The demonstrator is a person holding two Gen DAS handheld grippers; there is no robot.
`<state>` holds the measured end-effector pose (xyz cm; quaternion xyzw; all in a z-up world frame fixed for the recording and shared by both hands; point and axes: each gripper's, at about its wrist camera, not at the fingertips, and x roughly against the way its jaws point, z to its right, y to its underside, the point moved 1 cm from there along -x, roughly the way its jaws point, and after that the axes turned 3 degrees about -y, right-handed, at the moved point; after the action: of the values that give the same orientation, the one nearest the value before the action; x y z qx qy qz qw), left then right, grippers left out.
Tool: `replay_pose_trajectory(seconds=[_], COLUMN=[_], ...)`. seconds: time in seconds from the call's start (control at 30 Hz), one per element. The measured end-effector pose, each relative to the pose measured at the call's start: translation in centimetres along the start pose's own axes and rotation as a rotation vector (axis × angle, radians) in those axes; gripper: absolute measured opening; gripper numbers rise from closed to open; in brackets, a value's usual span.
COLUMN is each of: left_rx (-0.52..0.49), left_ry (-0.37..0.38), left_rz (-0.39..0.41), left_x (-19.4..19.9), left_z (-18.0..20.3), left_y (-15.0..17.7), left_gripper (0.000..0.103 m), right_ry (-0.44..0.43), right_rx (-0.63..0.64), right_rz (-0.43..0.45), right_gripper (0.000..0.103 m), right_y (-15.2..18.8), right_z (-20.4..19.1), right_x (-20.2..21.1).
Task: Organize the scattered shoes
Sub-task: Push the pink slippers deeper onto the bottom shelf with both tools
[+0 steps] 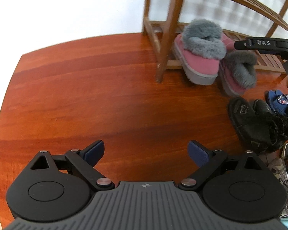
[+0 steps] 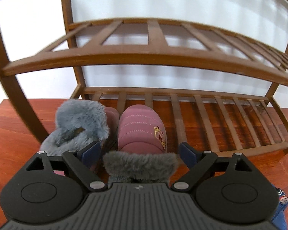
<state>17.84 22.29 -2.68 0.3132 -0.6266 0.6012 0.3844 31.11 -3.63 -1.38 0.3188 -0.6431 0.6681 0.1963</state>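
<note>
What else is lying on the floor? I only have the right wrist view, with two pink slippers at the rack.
Observer: Black shoes lie on the floor, right of the pink slippers in the left wrist view.
Operator: Anything past those?
Observer: A pale sneaker sits at the frame's right edge, nearer the camera than the black shoes.
Operator: Is the other hand free?
Observer: Yes, the left hand-held gripper is open and empty above bare floor.
</note>
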Motion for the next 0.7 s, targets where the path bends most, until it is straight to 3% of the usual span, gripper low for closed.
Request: replay_pose_trajectory(seconds=[0.3, 0.7], left_rx=[-0.111, -0.216], left_ry=[0.011, 0.025], left_rz=[0.062, 0.123], left_x=[-1.7, -3.5], left_z=[2.6, 5.4], left_y=[-1.5, -3.5], left_gripper=[0.094, 0.093], right_ry=[-0.01, -0.011], right_rx=[0.014, -0.017], right_rz=[-0.039, -0.105], right_gripper=[0.093, 0.091], right_y=[4.2, 8.4], right_z=[0.3, 1.1], right_x=[3.7, 1.8])
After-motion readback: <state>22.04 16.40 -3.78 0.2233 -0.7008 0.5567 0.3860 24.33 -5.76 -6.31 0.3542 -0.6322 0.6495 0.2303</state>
